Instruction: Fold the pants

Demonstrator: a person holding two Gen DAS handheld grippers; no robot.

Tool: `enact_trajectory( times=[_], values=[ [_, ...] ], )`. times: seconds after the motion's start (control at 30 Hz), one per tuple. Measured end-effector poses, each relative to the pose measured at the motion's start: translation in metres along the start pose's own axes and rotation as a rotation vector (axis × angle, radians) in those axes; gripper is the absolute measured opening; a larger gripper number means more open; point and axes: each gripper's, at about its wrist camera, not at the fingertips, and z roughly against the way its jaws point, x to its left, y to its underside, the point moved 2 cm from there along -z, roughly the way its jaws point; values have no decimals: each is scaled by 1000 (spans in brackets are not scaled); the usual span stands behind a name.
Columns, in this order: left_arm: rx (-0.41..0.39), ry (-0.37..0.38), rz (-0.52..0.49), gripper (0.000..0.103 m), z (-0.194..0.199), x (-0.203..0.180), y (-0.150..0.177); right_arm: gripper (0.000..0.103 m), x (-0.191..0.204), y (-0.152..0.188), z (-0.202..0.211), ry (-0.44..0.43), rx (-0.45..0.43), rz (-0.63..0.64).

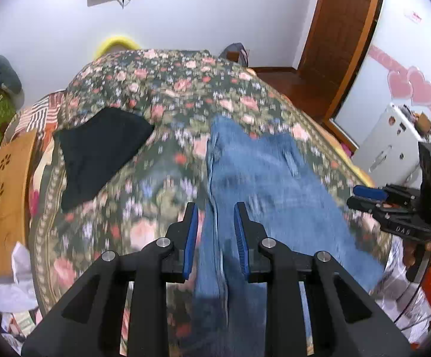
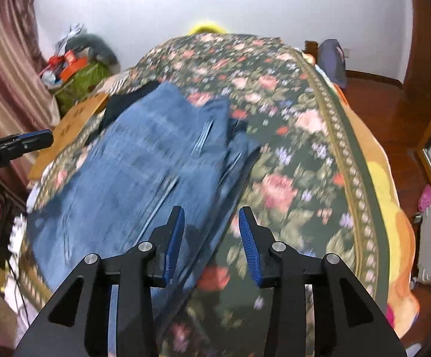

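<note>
Left wrist view: flowered bedspread (image 1: 162,95) filling everything ahead of the fingers and to both sides. Blue jeans (image 1: 263,172) spread flat on it, running from beneath the fingers forward and off to the right, blurred by motion. Black cloth (image 1: 99,151) lying ahead and well left of the fingers, apart from the jeans. Wooden board (image 1: 6,196) further left, at the bed's edge. Door (image 1: 346,29) far ahead to the right. Left gripper (image 1: 215,217) hovering with blue pads (image 1: 190,238) apart, the jeans' left edge showing in the gap, nothing pinched. Right gripper (image 1: 367,195) well off to the right, over the jeans' far edge; opening not readable from this side angle.

Right wrist view: same bedspread (image 2: 289,154) ahead and right of the fingers. Jeans (image 2: 144,160) ahead and left, their right edge passing under the left finger and into the gap. Black cloth (image 2: 117,107) peeking out beyond the jeans' far left corner. Right gripper (image 2: 211,223) held above the fabric, pads (image 2: 249,247) wide apart, gripping nothing. Left gripper (image 2: 37,138) just inside the frame at far left, only its tips visible.
</note>
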Motion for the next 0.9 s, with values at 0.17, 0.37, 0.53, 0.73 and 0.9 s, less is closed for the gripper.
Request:
enact_trajectory(
  times=[0.17,0.37,0.53,0.73,0.9],
  values=[
    [51,69,-32,24,-33,-11,-30,35,-6,-27,-11,1,-59,12],
    [131,118,-90,24,-78,-30,-38,35,-10,-49,-45,-27,-66,15],
    [154,117,-116,25,-100,-36,-36,35,-14,-61,-78,-65,-24,-5],
    [167,104,-115,29,-111,-36,-35,11,-11,-59,-90,-145,-33,-37],
    [171,114,-137,33,-112,-41,-35,10,-8,-63,-65,-81,-122,23]
  ],
)
